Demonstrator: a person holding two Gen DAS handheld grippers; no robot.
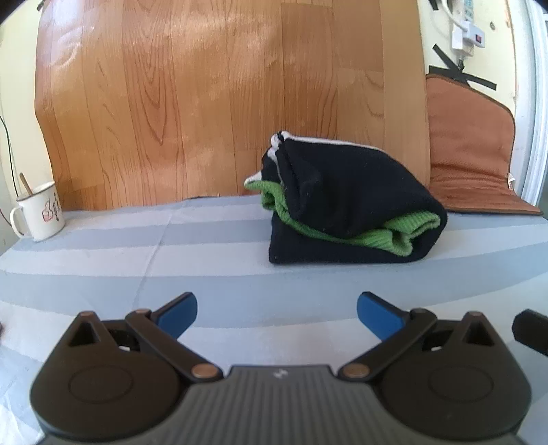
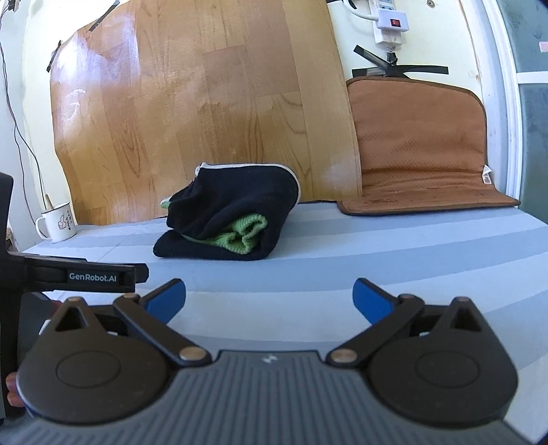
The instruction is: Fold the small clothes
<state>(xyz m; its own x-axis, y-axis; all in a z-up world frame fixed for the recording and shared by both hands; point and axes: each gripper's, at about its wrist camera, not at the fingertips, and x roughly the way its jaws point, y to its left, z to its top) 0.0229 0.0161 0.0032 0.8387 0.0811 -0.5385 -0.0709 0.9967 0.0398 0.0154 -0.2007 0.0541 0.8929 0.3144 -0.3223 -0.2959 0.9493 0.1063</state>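
Left wrist view: the left gripper [image 1: 276,313] hangs low over the striped cloth [image 1: 137,274], its blue fingertips [image 1: 178,313] spread wide apart with nothing between them. Ahead and a little to the right sits the garment [image 1: 352,205], a black bundle folded over on itself, green ribbed knit showing in the fold and a white edge along the top. It rests on the cloth, well apart from the fingertips. Far left, a white mug [image 1: 39,212] stands near the cloth's edge, a stick poking out of it. Behind everything leans a wooden board [image 1: 222,96]; a brown pad [image 1: 469,150] is propped at the right, just beside the garment from this angle.

Right wrist view now: the right gripper [image 2: 269,299] is spread wide too, holding nothing, fingertips [image 2: 371,301] clear of the fabric. The garment [image 2: 236,205] lies ahead and left of centre, folded, green showing at its open side. At the left edge, the other tool's black body marked GenRobot.AI [image 2: 92,276] juts in. A power strip [image 2: 390,20] hangs on the wall above the pad [image 2: 421,137], with the mug [image 2: 60,222] far left.
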